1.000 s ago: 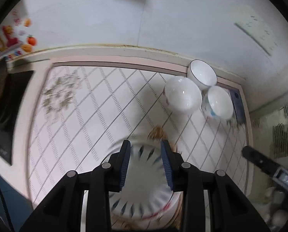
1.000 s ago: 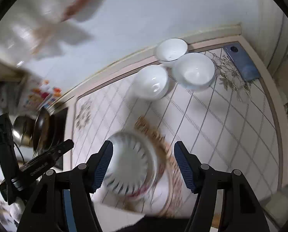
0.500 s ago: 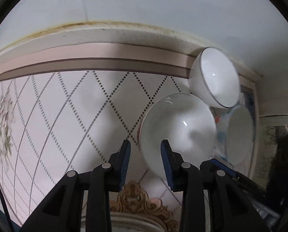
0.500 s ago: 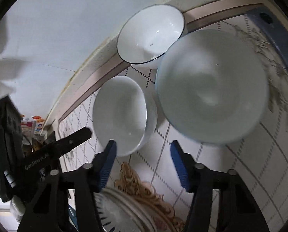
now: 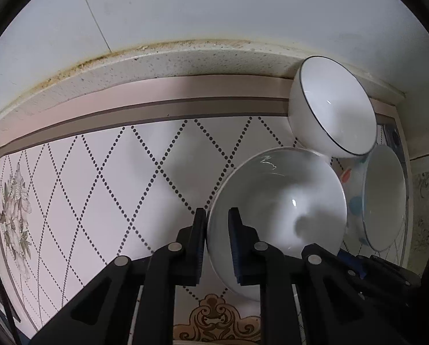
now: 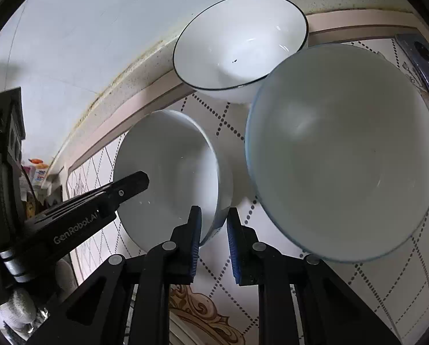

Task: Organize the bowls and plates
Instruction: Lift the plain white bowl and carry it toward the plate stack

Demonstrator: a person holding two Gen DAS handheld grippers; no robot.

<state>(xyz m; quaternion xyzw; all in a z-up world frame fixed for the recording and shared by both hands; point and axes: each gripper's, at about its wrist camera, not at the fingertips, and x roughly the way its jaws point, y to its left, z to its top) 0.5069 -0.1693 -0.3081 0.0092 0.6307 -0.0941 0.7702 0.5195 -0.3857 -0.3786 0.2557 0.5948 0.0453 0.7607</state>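
Note:
A plain white bowl [image 5: 277, 201] [image 6: 168, 166] stands on the patterned mat. My left gripper [image 5: 216, 215] points down, shut on the bowl's left rim, one pad inside and one outside. My right gripper [image 6: 214, 212] straddles the opposite rim; its jaws are closing, and the pads look pressed on the bowl's wall. One finger of the left gripper [image 6: 128, 185] shows in the right wrist view, reaching over the bowl. Behind stands a black-rimmed white bowl [image 5: 332, 115] [image 6: 240, 43]. To the right sits a larger dotted bowl with a pale blue rim [image 5: 384, 198] [image 6: 341, 149].
The three bowls crowd together at the mat's [image 5: 105, 189] back right corner, against the speckled ledge [image 5: 185, 60] and tiled wall. A grey-blue flat object [image 6: 421, 54] lies at the right edge. The rim of a plate [image 6: 179, 330] shows below the fingers.
Both grippers came down from above the patterned plate to the white bowl. The left jaws closed on its left rim. The right jaws narrowed from wide apart onto the other rim.

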